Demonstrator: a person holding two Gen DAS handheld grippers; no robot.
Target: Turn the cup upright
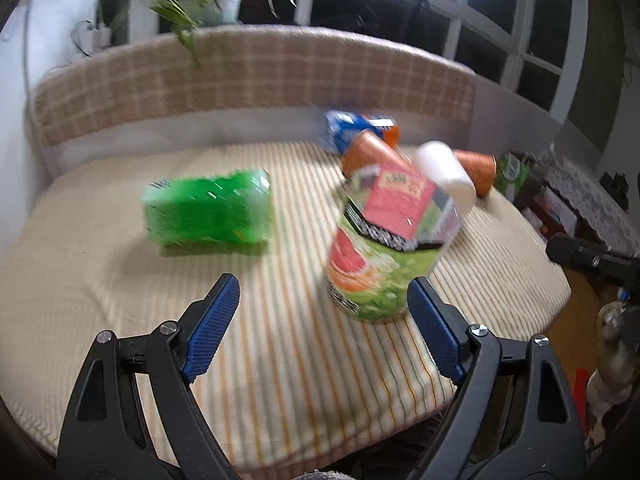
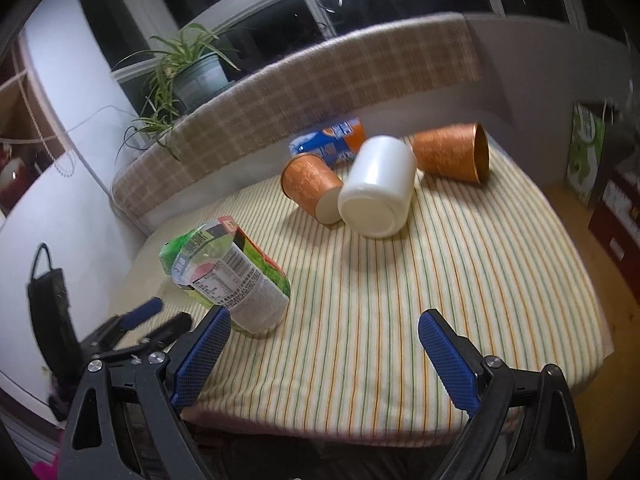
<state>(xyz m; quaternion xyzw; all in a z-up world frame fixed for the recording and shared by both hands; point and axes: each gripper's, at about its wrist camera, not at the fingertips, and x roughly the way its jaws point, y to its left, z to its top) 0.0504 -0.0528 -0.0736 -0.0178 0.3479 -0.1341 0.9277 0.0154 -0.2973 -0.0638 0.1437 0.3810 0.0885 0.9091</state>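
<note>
Left wrist view: badly motion-blurred. Left gripper spread wide, holding nothing, low over striped mattress. Drink carton upright just ahead, nearly touching the right-hand finger; likely to be knocked over on any advance. Green pack off to the left.

Right wrist view: right gripper also spread, empty. White cup on its side mid-mattress, base toward camera, touching an orange paper cup; second orange cup just beside, blue packet behind. Risks: rolling on soft bedding, nudging neighbours, slipping on the smooth round wall.
</note>
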